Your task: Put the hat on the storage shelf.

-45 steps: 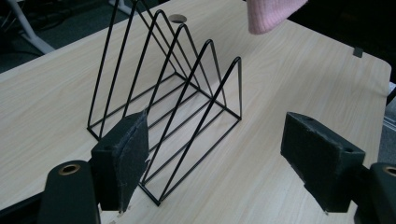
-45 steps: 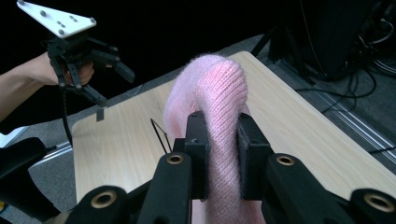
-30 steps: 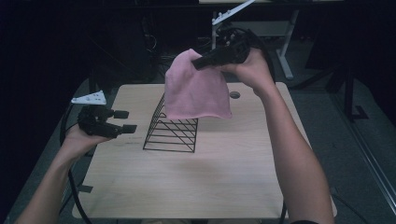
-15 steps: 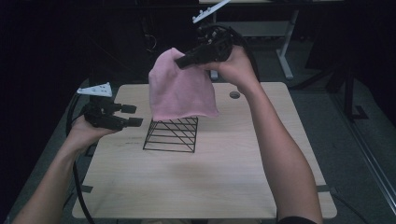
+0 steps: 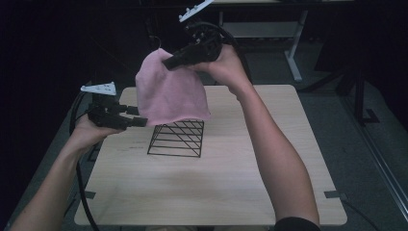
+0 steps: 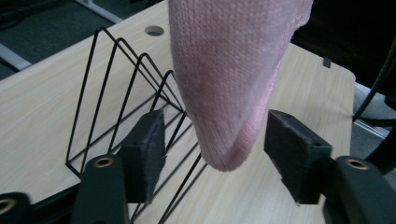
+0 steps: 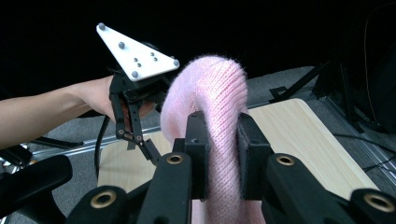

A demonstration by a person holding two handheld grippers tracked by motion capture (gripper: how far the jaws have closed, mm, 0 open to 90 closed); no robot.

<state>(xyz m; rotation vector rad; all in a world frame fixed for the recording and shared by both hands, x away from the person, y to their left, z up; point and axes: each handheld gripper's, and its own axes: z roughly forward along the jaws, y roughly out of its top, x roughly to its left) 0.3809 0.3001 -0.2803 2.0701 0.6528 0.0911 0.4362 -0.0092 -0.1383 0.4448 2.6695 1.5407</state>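
— Right gripper [image 5: 169, 62] is clamped on the top of the pink knit cloth [image 5: 171, 94], which hangs long-axis down over the wire rack [image 5: 177, 138] on the tabletop [image 5: 211, 187].

— And the left gripper [image 6: 215, 142]?

— Nearer the hem: its corner dangles between the half-open, unpressed pads (jaws just been closing). Cloth has been carried higher and leftward than before.

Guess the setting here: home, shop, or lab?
Probably a lab or recording workspace: a bare wooden table in a dark room, another desk's metal legs behind it, and cables trailing to the handheld tools holding a pink knit cloth.
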